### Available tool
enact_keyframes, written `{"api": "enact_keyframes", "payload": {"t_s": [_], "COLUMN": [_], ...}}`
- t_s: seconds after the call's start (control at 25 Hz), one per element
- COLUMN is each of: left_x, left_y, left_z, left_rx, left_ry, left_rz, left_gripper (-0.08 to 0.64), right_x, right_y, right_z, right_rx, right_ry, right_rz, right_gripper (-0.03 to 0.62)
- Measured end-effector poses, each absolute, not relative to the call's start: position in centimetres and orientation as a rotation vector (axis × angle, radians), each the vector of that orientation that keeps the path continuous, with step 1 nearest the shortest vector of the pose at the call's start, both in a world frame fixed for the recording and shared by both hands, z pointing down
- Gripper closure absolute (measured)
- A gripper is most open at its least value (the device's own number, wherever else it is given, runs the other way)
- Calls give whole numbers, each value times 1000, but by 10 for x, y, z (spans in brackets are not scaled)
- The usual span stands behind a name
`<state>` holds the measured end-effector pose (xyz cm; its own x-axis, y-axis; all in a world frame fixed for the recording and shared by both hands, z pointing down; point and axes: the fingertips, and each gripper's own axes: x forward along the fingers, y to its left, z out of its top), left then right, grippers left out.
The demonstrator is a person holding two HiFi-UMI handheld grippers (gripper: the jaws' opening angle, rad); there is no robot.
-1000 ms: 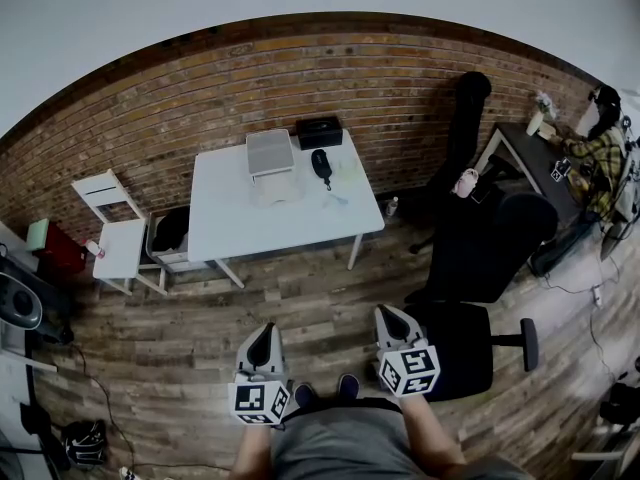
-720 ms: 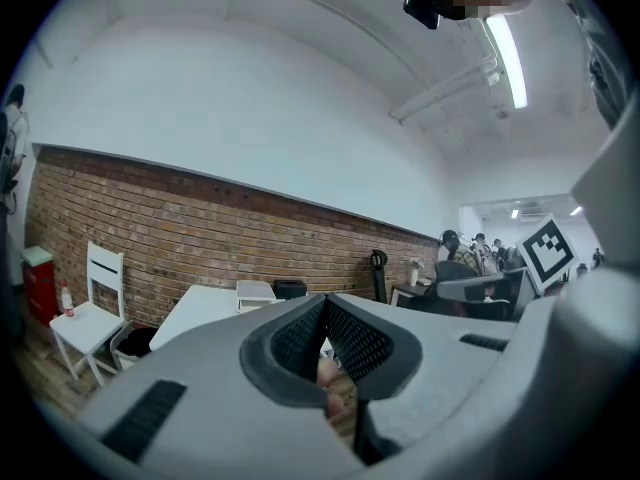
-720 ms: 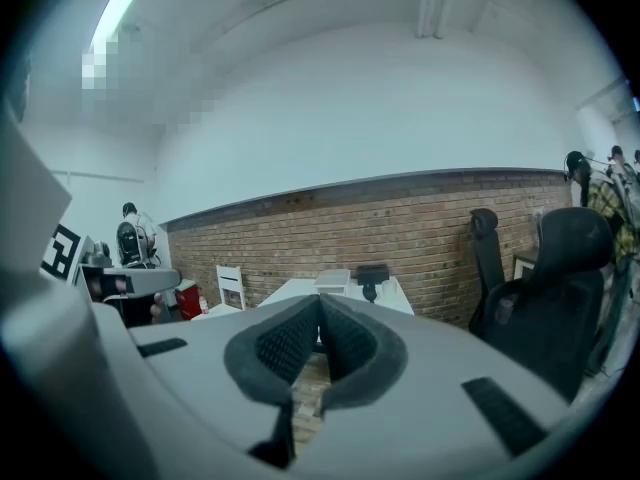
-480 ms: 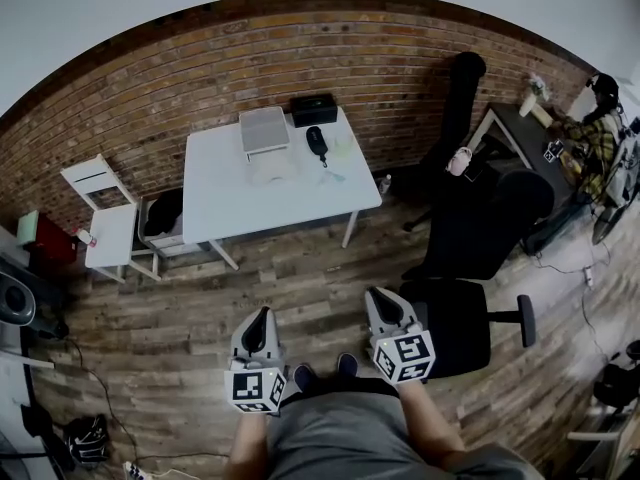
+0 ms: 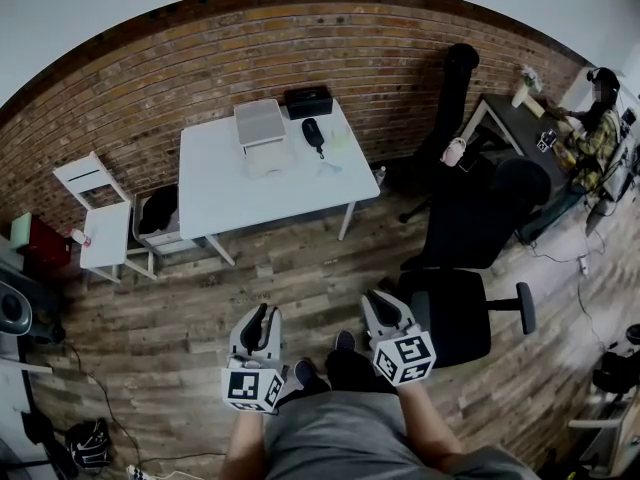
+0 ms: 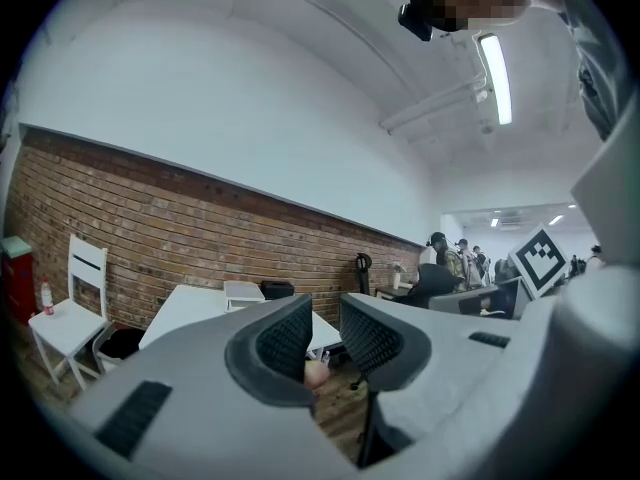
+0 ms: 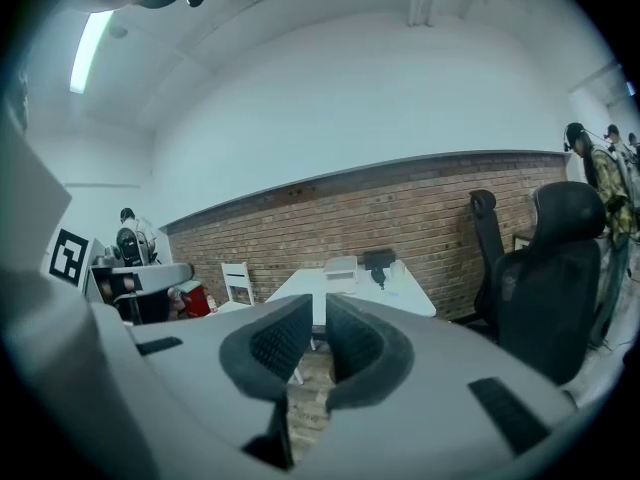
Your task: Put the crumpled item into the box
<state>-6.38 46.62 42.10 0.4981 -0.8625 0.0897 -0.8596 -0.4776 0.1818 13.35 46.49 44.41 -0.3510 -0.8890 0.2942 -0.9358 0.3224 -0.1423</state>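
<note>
Left claw (image 5: pixel 262 316), right claw (image 5: pixel 379 302) just cracked apart, empty; white table (image 5: pixel 225 188) higher in head view.

You face a rough, matt red-brick wall (image 5: pixel 200 58) above a floor (image 5: pixel 300 278) of worn wooden planks with visible grain. The table (image 5: pixel 230 193) has a smooth white top with a slight sheen, and the pale box (image 5: pixel 260 123) on it looks matt. The office chair (image 5: pixel 458 313) is matt black, its covering unclear. The side chair (image 5: pixel 100 240) is smooth and white.
</note>
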Motion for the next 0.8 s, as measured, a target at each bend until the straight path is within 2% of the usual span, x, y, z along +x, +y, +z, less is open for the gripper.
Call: {"api": "enact_keyframes", "payload": {"t_s": [0.12,0.28,0.8], "left_x": [-65,-63,-57], "left_y": [460,446,368], "left_z": [424,424,421], "left_rx": [2531,2554,2530], "left_ry": [-1497,-1535,-1611], "left_rz": [3,59,18], "left_gripper": [526,546,555], "right_x": [137,145,159], "right_y": [460,445,353], "right_z": [445,445,446], "right_rx": [1705,1727,1652], "right_ry": [-2411,-2406,-2426], "right_rz": [412,408,363], "right_gripper": [581,588,588]}}
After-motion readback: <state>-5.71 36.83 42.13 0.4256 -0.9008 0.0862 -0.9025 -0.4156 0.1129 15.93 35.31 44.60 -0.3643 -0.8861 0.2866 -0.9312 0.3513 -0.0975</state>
